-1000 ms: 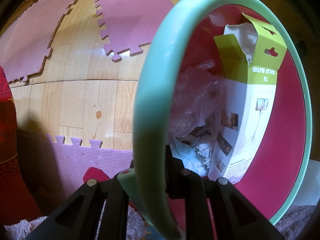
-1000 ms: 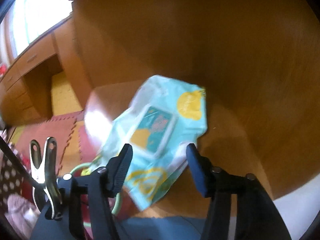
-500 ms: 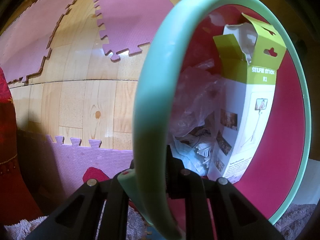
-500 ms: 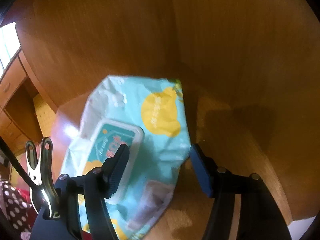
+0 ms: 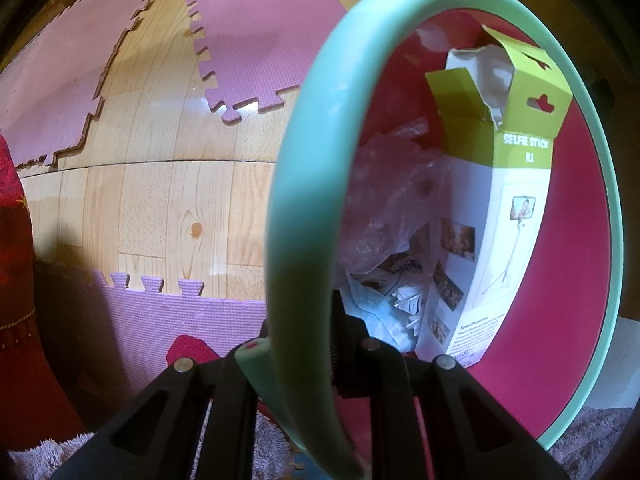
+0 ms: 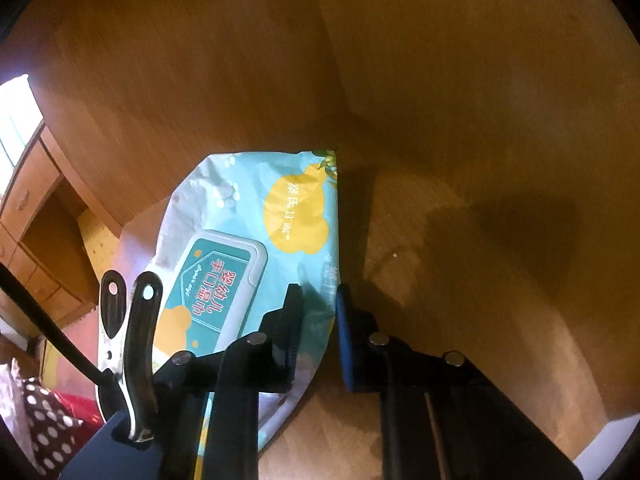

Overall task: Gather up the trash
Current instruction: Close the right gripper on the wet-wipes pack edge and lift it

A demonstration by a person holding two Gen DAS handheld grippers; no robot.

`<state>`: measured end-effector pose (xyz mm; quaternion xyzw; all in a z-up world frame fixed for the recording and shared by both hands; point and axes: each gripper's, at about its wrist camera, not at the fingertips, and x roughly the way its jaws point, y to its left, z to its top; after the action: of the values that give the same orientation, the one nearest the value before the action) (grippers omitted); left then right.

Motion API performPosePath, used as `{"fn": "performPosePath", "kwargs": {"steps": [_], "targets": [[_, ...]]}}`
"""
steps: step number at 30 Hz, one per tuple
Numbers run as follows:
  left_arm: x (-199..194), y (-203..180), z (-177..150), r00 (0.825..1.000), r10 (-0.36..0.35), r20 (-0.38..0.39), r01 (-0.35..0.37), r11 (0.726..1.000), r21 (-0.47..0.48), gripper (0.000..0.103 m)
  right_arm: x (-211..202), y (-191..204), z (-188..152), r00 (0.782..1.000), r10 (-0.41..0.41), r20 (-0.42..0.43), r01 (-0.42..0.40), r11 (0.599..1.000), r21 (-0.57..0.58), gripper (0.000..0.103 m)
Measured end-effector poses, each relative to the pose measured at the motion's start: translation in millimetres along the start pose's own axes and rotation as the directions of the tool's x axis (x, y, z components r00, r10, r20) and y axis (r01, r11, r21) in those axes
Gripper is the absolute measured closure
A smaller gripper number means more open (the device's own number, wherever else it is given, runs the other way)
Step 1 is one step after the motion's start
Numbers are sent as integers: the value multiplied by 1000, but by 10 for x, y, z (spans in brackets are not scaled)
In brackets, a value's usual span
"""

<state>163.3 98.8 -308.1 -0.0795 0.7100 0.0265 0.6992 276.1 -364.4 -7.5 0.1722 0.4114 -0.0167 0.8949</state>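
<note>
L hand-held gripper pointing down, pressed together on the mint rim of the trash bin; rim runs between the two black fingers. Bin is pink inside w/ mint-green hoop edge, held over a wood-pattern floor w/ purple foam puzzle mats. Inside bin: white/green selfie stick box, top flap torn open, standing upright against the pink wall; crumpled clear plastic wrap beside it on the left; scraps of printed paper at the bottom. Red fabric at left edge, fuzzy grey rug along the bottom.

R hand-held gripper angled down at a brown wooden table. Jaws have just been closing; wet wipes pack right edge sits between them. Pack is teal w/ yellow blobs, white flip lid, lying flat on the table near its left edge. Blue pad on the right finger looks against the pack edge, left finger over the top face — pinching the pack, prob., though contact is partly hidden by the fingers. Metal clip mounted left of the gripper. Wooden drawers in bg left.
</note>
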Motion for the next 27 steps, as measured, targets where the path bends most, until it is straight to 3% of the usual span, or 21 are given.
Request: {"fn": "performPosePath", "kwargs": {"steps": [10,15,18,22,27], "targets": [[-4,1,2,1000,1,1,-1,1000,0,89,-74,161,-229,993,115,-13,-116,993,-37,88],[-4,-1,2,1000,1,1,-1,1000,1,89,-54,239,-206,995,94,-21,-95,994,-54,88],[-6,0,2,1000,1,2,-1,1000,4,89,-84,284,-169,994,106,-20,-107,992,-62,84],[1,-2,6,1000,7,2,-7,1000,1,89,-107,329,-70,991,133,23,-131,989,-75,55],[8,-23,10,1000,12,2,-12,1000,2,89,97,404,128,989,146,-13,-147,986,-75,52]]}}
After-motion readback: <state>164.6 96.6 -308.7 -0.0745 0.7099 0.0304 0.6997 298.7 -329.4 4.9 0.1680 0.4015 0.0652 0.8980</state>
